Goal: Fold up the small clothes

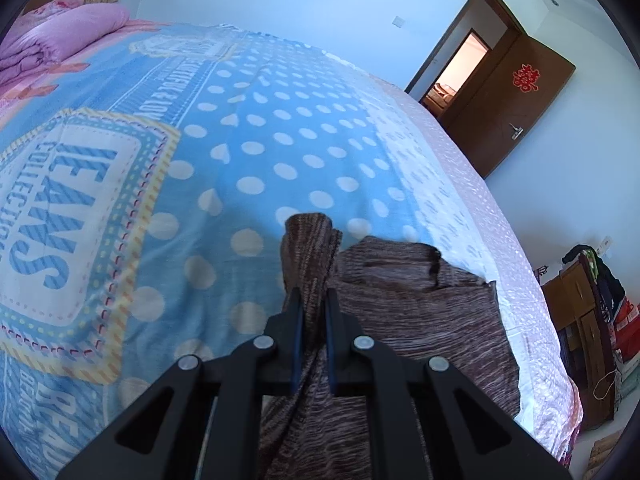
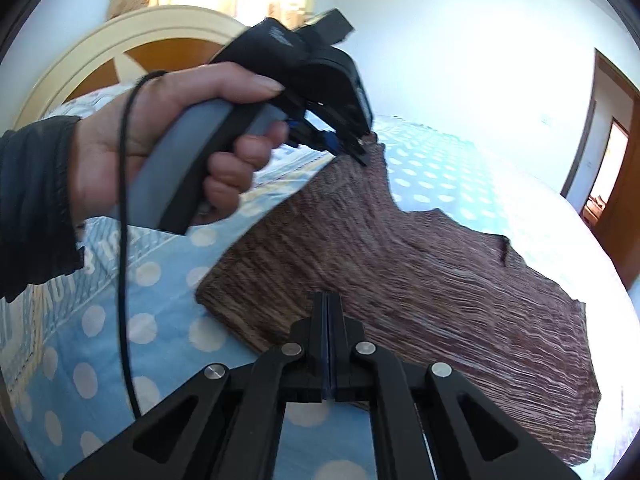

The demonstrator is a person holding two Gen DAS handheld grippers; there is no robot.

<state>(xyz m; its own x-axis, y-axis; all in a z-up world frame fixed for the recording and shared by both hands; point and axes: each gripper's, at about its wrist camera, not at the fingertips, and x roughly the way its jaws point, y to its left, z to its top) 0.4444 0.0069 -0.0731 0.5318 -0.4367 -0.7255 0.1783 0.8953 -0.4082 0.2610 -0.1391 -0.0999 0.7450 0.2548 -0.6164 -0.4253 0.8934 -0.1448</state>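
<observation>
A brown striped knit garment (image 1: 420,312) lies on the blue polka-dot bedspread (image 1: 260,152). My left gripper (image 1: 313,294) is shut on a bunched edge of it and lifts that part off the bed. In the right wrist view the garment (image 2: 420,280) spreads across the bed, and the left gripper (image 2: 358,148), held in a hand, pinches its raised far corner. My right gripper (image 2: 329,298) is shut, its fingers pressed together at the garment's near edge; whether cloth sits between them is hidden.
A pink folded quilt (image 1: 60,40) lies at the bed's far left. A brown door (image 1: 516,100) stands open at the right. A wooden cabinet with piled clothes (image 1: 588,312) stands beside the bed. The headboard (image 2: 132,48) is behind the hand.
</observation>
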